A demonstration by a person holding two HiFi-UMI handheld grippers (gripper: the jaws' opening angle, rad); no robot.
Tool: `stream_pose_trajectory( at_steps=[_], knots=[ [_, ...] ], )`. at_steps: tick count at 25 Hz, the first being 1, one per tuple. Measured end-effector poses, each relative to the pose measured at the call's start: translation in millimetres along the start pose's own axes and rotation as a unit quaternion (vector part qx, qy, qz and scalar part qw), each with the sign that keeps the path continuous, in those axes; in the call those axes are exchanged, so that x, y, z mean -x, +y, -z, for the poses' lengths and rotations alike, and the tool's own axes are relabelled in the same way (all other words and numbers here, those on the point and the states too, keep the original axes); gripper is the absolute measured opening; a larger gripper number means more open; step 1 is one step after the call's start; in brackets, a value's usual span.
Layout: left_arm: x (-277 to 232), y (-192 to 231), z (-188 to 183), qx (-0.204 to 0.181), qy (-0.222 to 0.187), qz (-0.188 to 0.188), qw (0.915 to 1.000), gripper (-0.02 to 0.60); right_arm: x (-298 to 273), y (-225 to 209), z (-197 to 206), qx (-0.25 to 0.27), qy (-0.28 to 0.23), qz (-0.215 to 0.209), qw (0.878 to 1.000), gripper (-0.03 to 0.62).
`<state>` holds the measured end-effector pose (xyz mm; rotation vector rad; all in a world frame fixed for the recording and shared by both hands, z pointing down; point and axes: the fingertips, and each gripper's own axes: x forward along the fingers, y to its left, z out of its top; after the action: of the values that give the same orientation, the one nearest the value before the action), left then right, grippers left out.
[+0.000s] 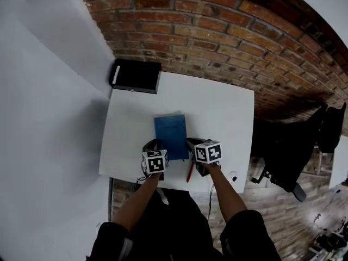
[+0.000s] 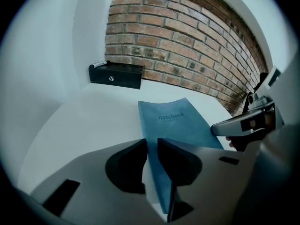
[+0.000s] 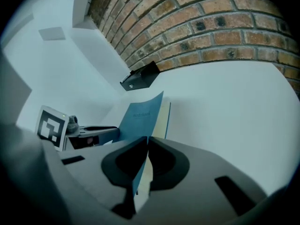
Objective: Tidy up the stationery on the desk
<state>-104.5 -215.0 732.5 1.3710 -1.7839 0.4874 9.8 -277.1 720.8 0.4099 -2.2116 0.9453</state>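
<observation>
- Left gripper (image 2: pixel 151 149) clamped on blue notebook (image 1: pixel 171 135), left edge, frame centre.
- Right gripper (image 3: pixel 147 149) clamped on its right edge.
- Black box (image 1: pixel 135 75) upper left on desk (image 1: pixel 223 107).

A white bench (image 1: pixel 223 107) by a brick wall (image 1: pixel 217 37).
The brick wall is on the far side, a plain white wall (image 1: pixel 49 118) on the left, and a black chair (image 1: pixel 293 156) on the brown floor (image 1: pixel 293 222) at the right.
</observation>
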Motion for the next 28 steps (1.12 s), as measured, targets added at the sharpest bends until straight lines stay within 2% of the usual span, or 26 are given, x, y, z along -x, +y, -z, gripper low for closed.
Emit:
stream_pose_trajectory(
  at_steps=[7,18,20,21,24,28],
  knots=[
    [6,21,5,-0.025,0.010,0.024,0.9993,0.077,-7,24,12,-0.021,-0.001,0.017,1.000,0.031],
    [20,71,8,-0.067,0.014,0.033,0.9971,0.063,-34,72,28,-0.060,-0.015,0.024,0.998,0.031],
    [23,74,5,-0.079,0.006,0.043,0.9959,0.014,-41,83,30,-0.062,-0.013,0.016,0.998,0.031],
    [25,73,5,-0.089,0.005,0.051,0.9947,0.014,-46,88,32,-0.060,-0.010,0.017,0.998,0.031],
    [27,74,7,-0.116,0.008,0.059,0.9915,0.014,-59,93,36,-0.064,0.001,0.048,0.997,0.031],
    [30,93,12,-0.118,0.017,0.051,0.9915,0.014,-67,100,39,-0.083,-0.002,0.050,0.995,0.029]
  ],
)
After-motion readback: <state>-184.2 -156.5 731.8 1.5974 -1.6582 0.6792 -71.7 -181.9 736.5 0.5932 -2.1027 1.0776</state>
